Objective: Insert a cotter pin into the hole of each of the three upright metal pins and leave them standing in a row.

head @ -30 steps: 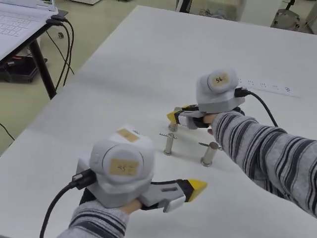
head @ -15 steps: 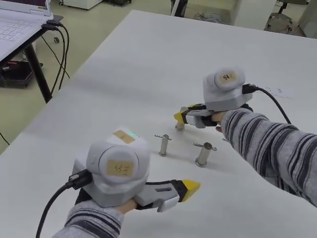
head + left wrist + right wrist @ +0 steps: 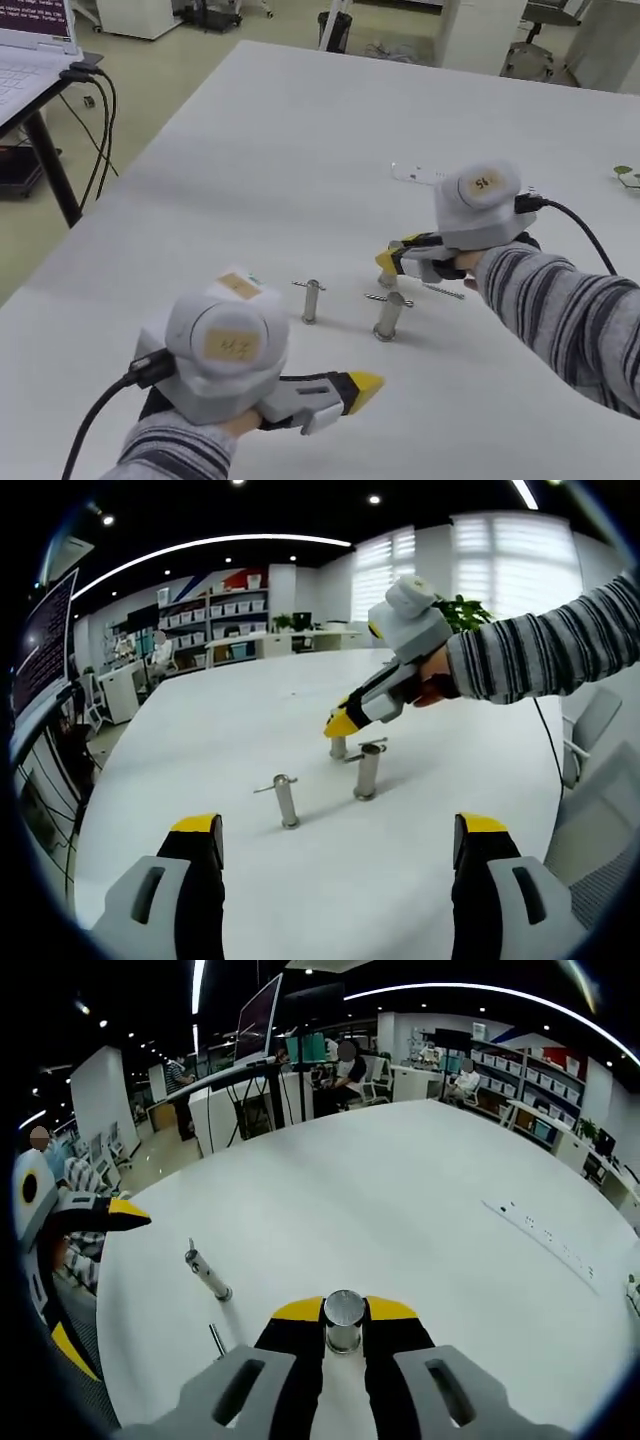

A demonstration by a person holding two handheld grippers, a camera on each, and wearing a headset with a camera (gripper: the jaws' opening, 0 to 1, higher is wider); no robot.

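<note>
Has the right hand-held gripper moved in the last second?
Yes. The right hand-held gripper slid rightward in the head view: from behind the left standing pin to behind the right standing pin.

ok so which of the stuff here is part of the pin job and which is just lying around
Job: silver metal pin with cotter pin; second such pin; third metal pin in the right gripper; loose thin cotter pin.
Lying about: white power strip; white laptop.

The right claw (image 3: 388, 263), clamped on the bare metal pin (image 3: 344, 1320), now holds it on the desk (image 3: 300, 150) directly behind the pinned metal pin (image 3: 388, 315) instead of off to that pin's left rear as a second ago, and a loose cotter pin (image 3: 443, 291) now lies uncovered just to the pinned metal pin's right.
</note>
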